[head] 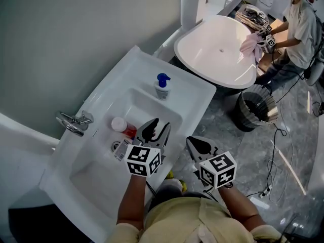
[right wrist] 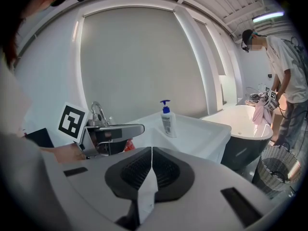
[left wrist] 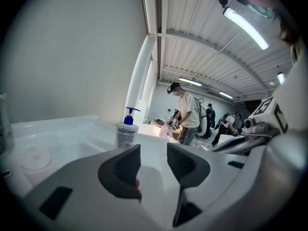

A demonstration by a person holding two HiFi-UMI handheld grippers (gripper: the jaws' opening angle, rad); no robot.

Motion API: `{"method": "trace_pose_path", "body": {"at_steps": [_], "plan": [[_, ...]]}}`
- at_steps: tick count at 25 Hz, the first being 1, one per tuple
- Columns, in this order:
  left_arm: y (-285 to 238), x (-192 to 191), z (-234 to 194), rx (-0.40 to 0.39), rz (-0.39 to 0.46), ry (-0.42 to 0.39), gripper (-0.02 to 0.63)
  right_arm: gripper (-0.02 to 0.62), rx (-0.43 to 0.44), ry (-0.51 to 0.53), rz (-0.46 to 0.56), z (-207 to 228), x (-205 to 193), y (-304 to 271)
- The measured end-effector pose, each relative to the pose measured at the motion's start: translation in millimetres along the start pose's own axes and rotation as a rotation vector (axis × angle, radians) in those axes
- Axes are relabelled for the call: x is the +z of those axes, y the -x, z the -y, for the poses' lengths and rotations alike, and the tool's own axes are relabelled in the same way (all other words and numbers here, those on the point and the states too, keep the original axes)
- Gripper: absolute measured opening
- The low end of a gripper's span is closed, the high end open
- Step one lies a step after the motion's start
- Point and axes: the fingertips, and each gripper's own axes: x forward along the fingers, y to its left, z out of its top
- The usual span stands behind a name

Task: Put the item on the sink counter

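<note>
A white sink counter (head: pixel 200 92) runs along the wall with a deep basin (head: pixel 96 171). A pump bottle with a blue top (head: pixel 162 86) (left wrist: pixel 127 129) (right wrist: pixel 167 119) stands upright on the counter behind the basin. In the basin lies a bottle with a white cap and red body (head: pixel 123 127); its cap (left wrist: pixel 33 160) shows at the left in the left gripper view. My left gripper (head: pixel 156 130) (left wrist: pixel 153 160) hovers over the basin just right of that bottle, jaws apart with nothing between them. My right gripper (head: pixel 200 145) (right wrist: pixel 150 153) hangs off the counter's front edge, jaws shut and empty.
A chrome faucet (head: pixel 76 121) (right wrist: pixel 97 110) sits at the basin's left side. Beyond the counter stands a white bathtub (head: pixel 217 49), where another person (head: pixel 298 29) handles a pink cloth. A dark basket (head: pixel 257 108) and cables (head: pixel 276 151) lie on the grey floor.
</note>
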Motion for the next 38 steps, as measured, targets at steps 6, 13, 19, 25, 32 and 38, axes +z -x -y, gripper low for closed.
{"method": "trace_pose_path", "body": {"at_steps": [6,13,19,25,32,38], "plan": [[20,-4,8,0.024,-0.028,0.022,0.095,0.025,0.021,0.0,0.012,-5,3,2],[40,-18,6,0.094,-0.054,0.028,0.047,0.025,0.055,0.009,0.014,-16,3,1],[55,-24,12,0.133,-0.081,0.037,0.04,0.025,0.073,0.023,0.008,-22,1,3],[74,-29,11,0.188,-0.072,0.05,0.037,0.025,0.07,0.02,0.014,-27,-1,5],[96,-33,17,0.228,-0.07,0.089,0.037,0.025,0.091,0.012,0.008,-36,-4,7],[115,-46,13,0.279,-0.096,0.096,0.037,0.025,0.102,0.015,0.001,-44,-8,7]]}}
